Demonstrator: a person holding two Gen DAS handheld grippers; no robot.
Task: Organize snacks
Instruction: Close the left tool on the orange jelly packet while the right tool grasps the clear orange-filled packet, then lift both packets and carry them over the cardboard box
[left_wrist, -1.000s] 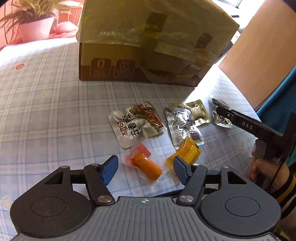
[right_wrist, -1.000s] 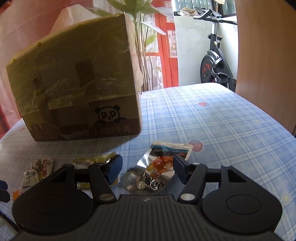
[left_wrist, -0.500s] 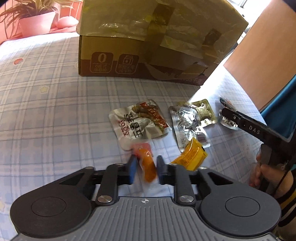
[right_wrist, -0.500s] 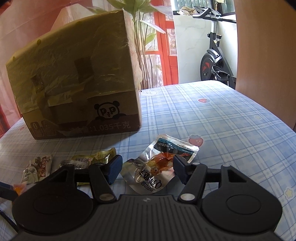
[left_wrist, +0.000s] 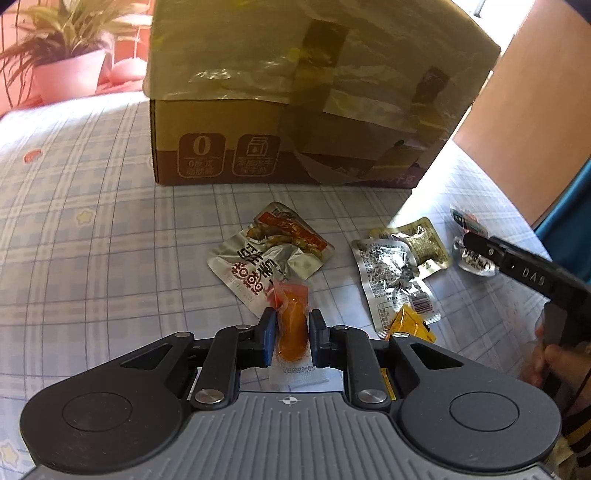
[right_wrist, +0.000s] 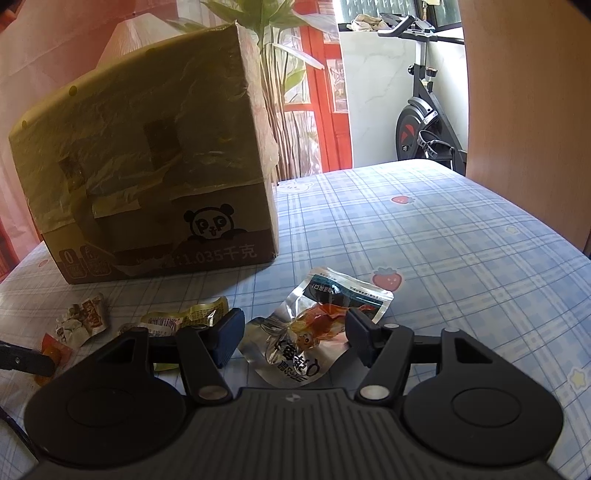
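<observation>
My left gripper (left_wrist: 291, 338) is shut on a clear packet with an orange sausage (left_wrist: 292, 330) and holds it just above the tablecloth. Beyond it lie a silver and red snack pouch (left_wrist: 271, 258), a silver pouch (left_wrist: 391, 282), a gold pouch (left_wrist: 421, 242) and a yellow packet (left_wrist: 410, 325). My right gripper (right_wrist: 293, 334) is open, its fingers on either side of a silver pouch with orange contents (right_wrist: 317, 326) that lies on the table. That pouch also shows in the left wrist view (left_wrist: 471, 243), behind the right gripper's finger.
A taped cardboard box (left_wrist: 295, 92) stands at the back of the table, also in the right wrist view (right_wrist: 147, 177). The checked tablecloth (right_wrist: 461, 258) stretches to the right. A potted plant (left_wrist: 62, 70) stands at far left. A wooden panel (left_wrist: 535, 110) rises at right.
My left gripper closed on the orange sausage packet and lifted it slightly. The right gripper drew back a little from its silver pouch and stayed open.
</observation>
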